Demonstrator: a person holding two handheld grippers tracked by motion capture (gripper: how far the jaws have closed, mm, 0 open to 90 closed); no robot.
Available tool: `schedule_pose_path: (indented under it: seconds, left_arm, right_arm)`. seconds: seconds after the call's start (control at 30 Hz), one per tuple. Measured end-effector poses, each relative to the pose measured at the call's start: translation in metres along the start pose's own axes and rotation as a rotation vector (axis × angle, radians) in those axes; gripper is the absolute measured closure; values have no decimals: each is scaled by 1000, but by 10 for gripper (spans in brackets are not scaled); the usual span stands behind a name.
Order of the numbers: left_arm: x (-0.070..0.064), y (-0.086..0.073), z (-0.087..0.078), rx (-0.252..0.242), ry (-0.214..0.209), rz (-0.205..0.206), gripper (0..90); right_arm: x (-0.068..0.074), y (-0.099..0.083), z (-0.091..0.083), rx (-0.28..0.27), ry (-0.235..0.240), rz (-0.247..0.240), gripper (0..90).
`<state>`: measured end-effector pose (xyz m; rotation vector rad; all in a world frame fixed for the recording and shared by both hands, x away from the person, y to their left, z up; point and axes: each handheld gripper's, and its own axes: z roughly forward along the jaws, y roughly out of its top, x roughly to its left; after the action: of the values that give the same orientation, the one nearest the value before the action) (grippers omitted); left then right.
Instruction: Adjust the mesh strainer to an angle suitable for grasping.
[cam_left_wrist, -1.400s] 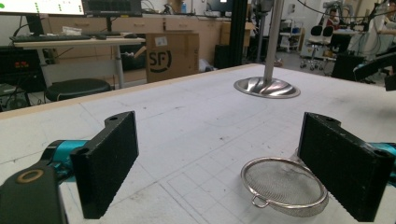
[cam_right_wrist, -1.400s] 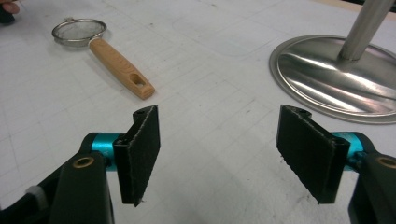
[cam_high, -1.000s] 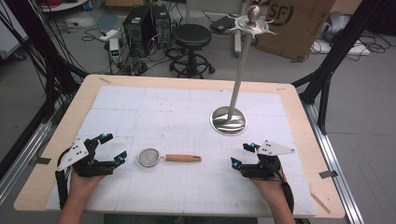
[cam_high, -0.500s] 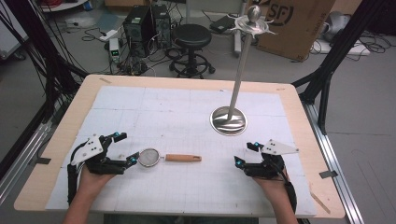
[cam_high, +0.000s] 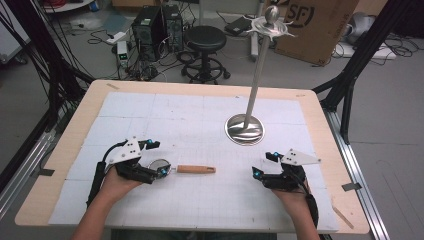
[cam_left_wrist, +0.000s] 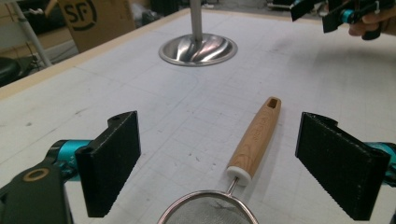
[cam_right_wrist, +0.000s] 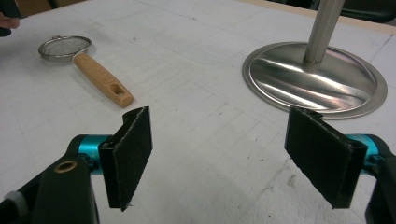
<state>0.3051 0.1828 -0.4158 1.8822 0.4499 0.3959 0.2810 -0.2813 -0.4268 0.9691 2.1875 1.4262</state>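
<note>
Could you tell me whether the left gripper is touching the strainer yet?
Apart. The left gripper view shows the left gripper open, bare table between both pads and the strainer.

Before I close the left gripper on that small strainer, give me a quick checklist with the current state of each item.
1. Left gripper jaws open: ok, wide apart.
2. Small metal mesh strainer with a light wooden handle lined up between the jaws: ok, the handle runs up the gap and the mesh bowl sits at the bottom edge of the left gripper view.
3. Jaws touching the strainer: not ok, both stand clear of it.
4. Strainer lying flat on the white gridded mat: ok.
5. Right gripper out of the way: ok, open and well off to the side.
6. Tall steel stand with a round base clear of the grasp: ok, farther up the table.
</note>
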Motion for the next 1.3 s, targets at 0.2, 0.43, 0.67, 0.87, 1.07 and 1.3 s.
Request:
schedule_pose_path:
  seconds: [0.2, 0.43, 0.67, 0.87, 1.07, 1.3]
  left_arm:
    - [0, 11, 14, 62, -52, 21, 154]
    - [0, 19, 33, 182, -103, 43, 155]
    - [-4, 24, 51, 314, -141, 93, 188]
    - [-6, 27, 62, 401, -153, 138, 215]
    - [-4, 21, 65, 465, -172, 150, 291]
    - [-6, 17, 69, 506, -199, 189, 442]
  right_arm:
    - [0, 0, 0, 0, -3, -1, 226]
    - [0, 1, 3, 10, 1, -14, 226]
    - [0, 1, 4, 9, 3, -8, 226]
    - [2, 3, 6, 12, 8, -15, 226]
    - [2, 3, 5, 12, 10, -11, 226]
    - [2, 2, 8, 30, 8, -18, 226]
